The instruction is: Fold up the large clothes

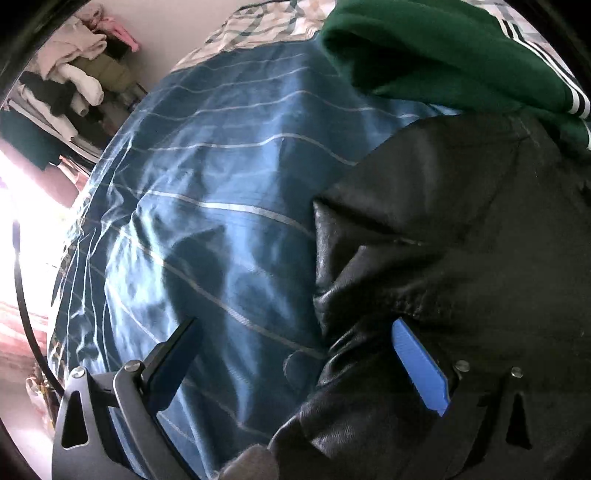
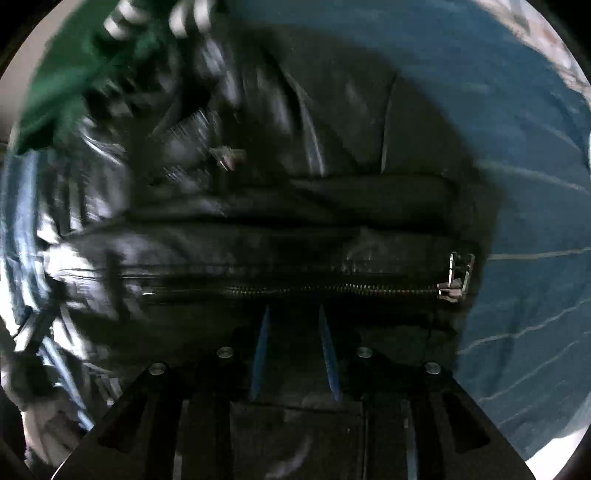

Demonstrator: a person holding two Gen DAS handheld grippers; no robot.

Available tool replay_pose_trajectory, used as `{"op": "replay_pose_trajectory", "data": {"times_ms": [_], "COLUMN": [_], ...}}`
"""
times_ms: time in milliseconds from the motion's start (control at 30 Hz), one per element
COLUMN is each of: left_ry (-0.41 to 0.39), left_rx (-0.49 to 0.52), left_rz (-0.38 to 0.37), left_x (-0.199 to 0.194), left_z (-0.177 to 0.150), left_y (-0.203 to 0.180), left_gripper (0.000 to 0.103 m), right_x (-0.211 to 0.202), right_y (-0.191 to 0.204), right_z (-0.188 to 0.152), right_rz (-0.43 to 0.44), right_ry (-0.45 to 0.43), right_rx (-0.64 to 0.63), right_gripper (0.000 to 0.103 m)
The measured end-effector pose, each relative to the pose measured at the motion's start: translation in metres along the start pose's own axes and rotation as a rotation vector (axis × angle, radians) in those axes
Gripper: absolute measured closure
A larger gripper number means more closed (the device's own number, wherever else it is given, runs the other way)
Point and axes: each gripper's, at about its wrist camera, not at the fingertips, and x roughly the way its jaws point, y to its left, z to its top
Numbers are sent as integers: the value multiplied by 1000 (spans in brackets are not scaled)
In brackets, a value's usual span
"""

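A black leather jacket (image 1: 436, 236) lies crumpled on a bed with a blue striped cover (image 1: 221, 177). In the left wrist view my left gripper (image 1: 295, 332) is open wide; one finger hangs over the cover, the blue-padded one (image 1: 417, 365) rests against the jacket's edge. In the right wrist view the jacket (image 2: 295, 177) fills the frame, with a zipper (image 2: 295, 290) running across. My right gripper (image 2: 293, 314) is nearly closed on the jacket's edge just below the zipper. Part of the view is blurred.
A green garment with white stripes (image 1: 436, 48) lies beyond the jacket; it also shows in the right wrist view (image 2: 74, 74). A checked pillow or sheet (image 1: 266, 26) sits at the bed's head. A rack piled with clothes (image 1: 74, 81) stands at the left.
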Motion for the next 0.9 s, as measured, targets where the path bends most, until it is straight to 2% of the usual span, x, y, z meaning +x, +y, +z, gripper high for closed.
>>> {"op": "replay_pose_trajectory", "data": {"times_ms": [200, 333, 467, 500, 567, 633, 700, 800, 900], "left_ry": [-26, -6, -11, -9, -13, -21, -30, -24, 2], "left_rx": [-5, -33, -30, -25, -25, -30, -24, 24, 82], "left_rz": [58, 63, 92, 103, 125, 152, 193, 306, 408], "left_x": [-2, 1, -6, -9, -20, -36, -51, -77, -105], "left_z": [-3, 0, -1, -1, -2, -6, -13, -38, -80], "left_y": [-7, -7, -8, -9, -7, -5, -6, -19, -44], "left_gripper": [0, 0, 0, 0, 0, 0, 0, 0, 0], "right_x": [5, 11, 5, 2, -14, -36, -53, -69, -71], "right_y": [6, 10, 7, -5, -16, -32, -50, -89, -130], "right_z": [0, -1, 14, 22, 19, 10, 0, -19, -41], "right_rz": [-36, -22, -1, 15, 50, 54, 82, 91, 51], "right_ry": [-2, 26, 51, 51, 24, -25, -57, -64, -41], "right_rx": [-1, 0, -6, -3, 12, 15, 27, 63, 75], "right_gripper": [74, 74, 74, 73, 65, 50, 44, 43, 43]}}
